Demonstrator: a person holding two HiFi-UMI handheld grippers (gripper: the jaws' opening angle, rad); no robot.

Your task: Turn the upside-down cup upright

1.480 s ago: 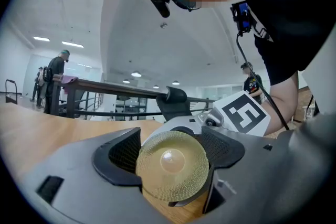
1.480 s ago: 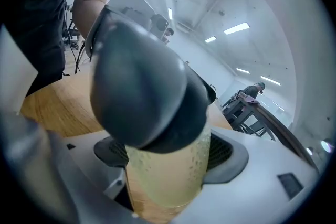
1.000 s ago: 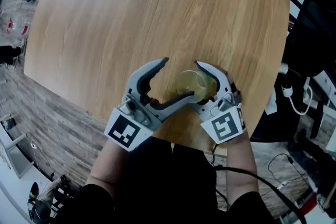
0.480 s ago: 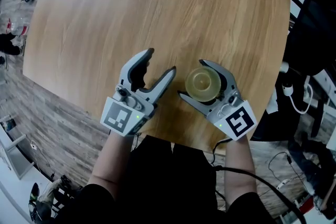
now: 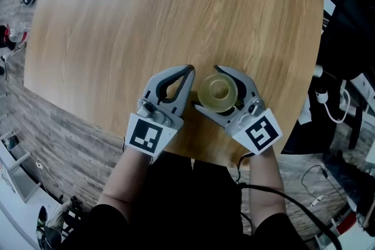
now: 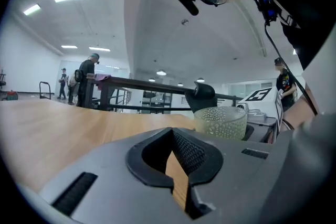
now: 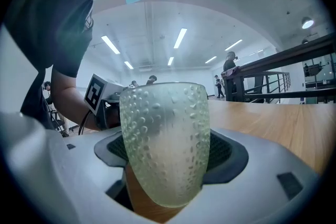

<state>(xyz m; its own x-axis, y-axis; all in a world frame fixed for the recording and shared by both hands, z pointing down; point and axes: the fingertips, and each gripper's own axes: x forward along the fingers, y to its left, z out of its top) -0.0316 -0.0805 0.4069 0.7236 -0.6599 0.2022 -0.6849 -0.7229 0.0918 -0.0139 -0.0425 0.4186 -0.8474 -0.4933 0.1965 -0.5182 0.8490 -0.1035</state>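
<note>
Cup (image 5: 218, 92), clear w/ a pebbled wall, is held mouth-up betw. the pads of the right claw (image 5: 207, 88), near the middle of the surface's (image 5: 146, 20) near edge. The left claw (image 5: 189, 71) is set just beside it on the left; its jaws have just been closed, tips together w/ nothing betw. them. A white cable (image 5: 331, 108) is seen past the right edge, well apart.

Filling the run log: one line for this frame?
cup: upright | right gripper: shut on cup | left gripper: jaws just closed, empty, beside cup
</note>
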